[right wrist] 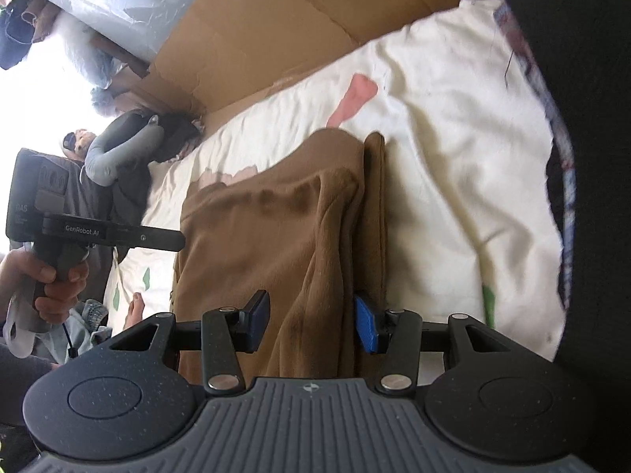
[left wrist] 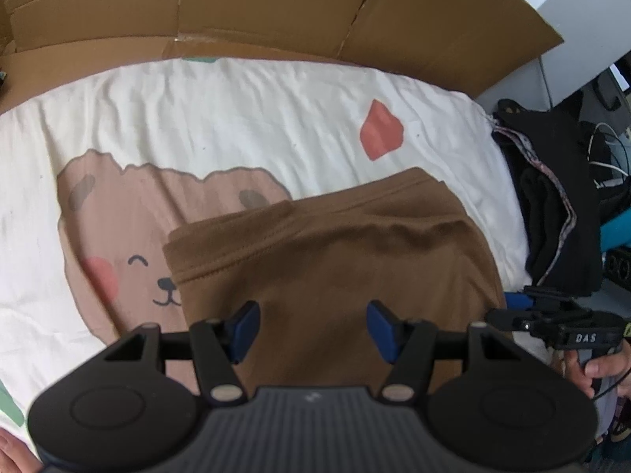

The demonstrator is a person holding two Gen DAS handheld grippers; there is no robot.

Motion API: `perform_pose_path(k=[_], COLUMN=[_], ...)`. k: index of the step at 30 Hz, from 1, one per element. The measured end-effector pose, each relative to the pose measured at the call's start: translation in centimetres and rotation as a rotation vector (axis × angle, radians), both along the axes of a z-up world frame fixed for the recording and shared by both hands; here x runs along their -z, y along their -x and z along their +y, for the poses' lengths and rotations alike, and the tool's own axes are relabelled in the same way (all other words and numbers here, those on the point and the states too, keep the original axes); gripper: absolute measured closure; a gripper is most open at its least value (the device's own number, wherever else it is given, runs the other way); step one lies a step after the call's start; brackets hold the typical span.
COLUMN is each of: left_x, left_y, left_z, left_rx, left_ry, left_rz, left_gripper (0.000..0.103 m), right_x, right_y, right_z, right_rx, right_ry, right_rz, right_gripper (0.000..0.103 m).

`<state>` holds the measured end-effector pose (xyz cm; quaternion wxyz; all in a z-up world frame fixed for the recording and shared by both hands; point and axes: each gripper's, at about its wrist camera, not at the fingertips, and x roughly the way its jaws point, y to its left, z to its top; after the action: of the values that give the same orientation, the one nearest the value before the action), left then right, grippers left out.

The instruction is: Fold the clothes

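A brown garment [left wrist: 335,260] lies partly folded on a white bedsheet [left wrist: 236,118] printed with a bear. My left gripper [left wrist: 313,327] hovers over the garment's near part, open and empty. In the right wrist view the same brown garment [right wrist: 276,236] lies in layered folds. My right gripper [right wrist: 311,321] is open, its fingers astride a raised fold of the cloth at the garment's right edge. The right gripper also shows in the left wrist view [left wrist: 552,327], and the left gripper shows at the left of the right wrist view [right wrist: 98,232].
Flattened cardboard [left wrist: 276,8] stands along the far side of the bed. A pile of dark clothes [left wrist: 552,205] sits at the bed's right edge, with cables behind it. A grey neck pillow [right wrist: 118,149] and more clothing lie at the bed's far end.
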<state>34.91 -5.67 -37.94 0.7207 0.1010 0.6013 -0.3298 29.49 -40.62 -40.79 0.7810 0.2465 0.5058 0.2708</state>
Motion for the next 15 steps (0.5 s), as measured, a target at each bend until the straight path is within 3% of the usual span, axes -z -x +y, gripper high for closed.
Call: perform_pose_path(k=[13,15], left_x=[0.6,0.7], left_y=[0.6,0.7], left_z=[-0.4,-0.6], left_rx=[0.017,0.019], left_ry=[-0.02,-0.022], left_rz=[0.014,0.014], left_gripper=[0.04,0.04], right_x=[3.4,3.0], right_y=[-2.0,-2.1], right_z=[-1.0,-1.3], right_rx=[0.122,0.137], right_ry=[-0.214,-0.253], right_rz=[0.158,0.143], right_gripper=[0.055,0.07])
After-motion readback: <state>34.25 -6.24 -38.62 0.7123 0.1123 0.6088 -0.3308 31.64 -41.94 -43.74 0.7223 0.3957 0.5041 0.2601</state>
